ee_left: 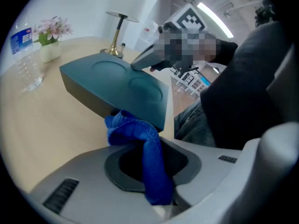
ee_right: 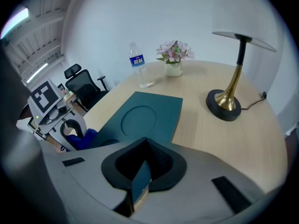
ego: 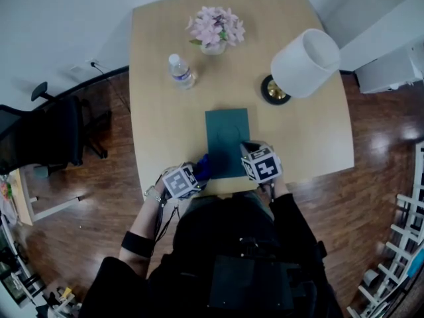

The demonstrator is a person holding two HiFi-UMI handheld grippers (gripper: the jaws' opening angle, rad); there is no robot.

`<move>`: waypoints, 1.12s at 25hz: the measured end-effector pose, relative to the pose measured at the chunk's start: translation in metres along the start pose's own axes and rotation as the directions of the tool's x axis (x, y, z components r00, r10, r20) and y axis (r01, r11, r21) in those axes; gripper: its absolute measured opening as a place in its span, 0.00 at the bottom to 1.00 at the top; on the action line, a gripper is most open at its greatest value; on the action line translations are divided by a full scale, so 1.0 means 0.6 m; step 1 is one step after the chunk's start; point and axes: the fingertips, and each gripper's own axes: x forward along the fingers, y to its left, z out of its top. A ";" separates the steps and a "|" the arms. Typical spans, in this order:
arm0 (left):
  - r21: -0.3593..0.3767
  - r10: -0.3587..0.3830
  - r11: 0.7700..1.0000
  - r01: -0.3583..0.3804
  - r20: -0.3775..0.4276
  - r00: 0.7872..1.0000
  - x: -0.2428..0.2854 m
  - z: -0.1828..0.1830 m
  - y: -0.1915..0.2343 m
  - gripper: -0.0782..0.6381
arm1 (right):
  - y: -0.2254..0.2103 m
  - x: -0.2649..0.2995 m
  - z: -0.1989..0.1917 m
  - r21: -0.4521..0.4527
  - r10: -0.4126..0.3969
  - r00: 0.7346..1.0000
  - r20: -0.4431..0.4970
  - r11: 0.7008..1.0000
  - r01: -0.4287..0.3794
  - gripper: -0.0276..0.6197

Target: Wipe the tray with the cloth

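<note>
Fingers of left gripper [ee_left: 154,181]: nearly closed, clamped on a blue cloth [ee_left: 140,129]; the cloth bunches out past the tips.
Fingers of right gripper [ee_right: 140,185]: closed on the near edge of the dark teal tray [ee_right: 145,115], edge seated between them.
Cloth spot: lower centre of the head view, against the tray's near left corner; in the left gripper view it sits at the underside of that corner.
Tray spot: centre of the head view, near end at the worktop [ego: 165,111] edge. That end looks raised off the worktop. Two round recesses on top.
Mid worktop: clear water bottle [ego: 180,71], upright, up-left of the tray, well apart.
Far worktop: pink flowers [ego: 215,28] in a small vase, top centre; lamp [ego: 305,61] with white shade, upper right.
Beyond: black office chair [ego: 46,138] at left on the wood floor [ego: 371,151].
</note>
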 end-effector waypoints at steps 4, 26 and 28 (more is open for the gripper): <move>0.007 -0.022 1.000 0.022 0.003 1.000 -0.001 -0.017 -0.041 0.24 | -0.001 0.002 -0.002 0.000 -0.007 1.000 -0.004 1.000 0.007 0.05; -0.438 0.578 0.778 -0.449 0.221 0.786 -0.200 -0.008 0.078 0.24 | -0.011 0.006 -0.005 0.036 -0.043 0.999 0.015 0.998 0.042 0.05; -0.494 0.593 0.754 -0.433 0.227 0.773 -0.191 -0.017 0.088 0.24 | -0.010 0.001 -0.006 0.055 -0.041 0.999 0.020 0.998 0.040 0.05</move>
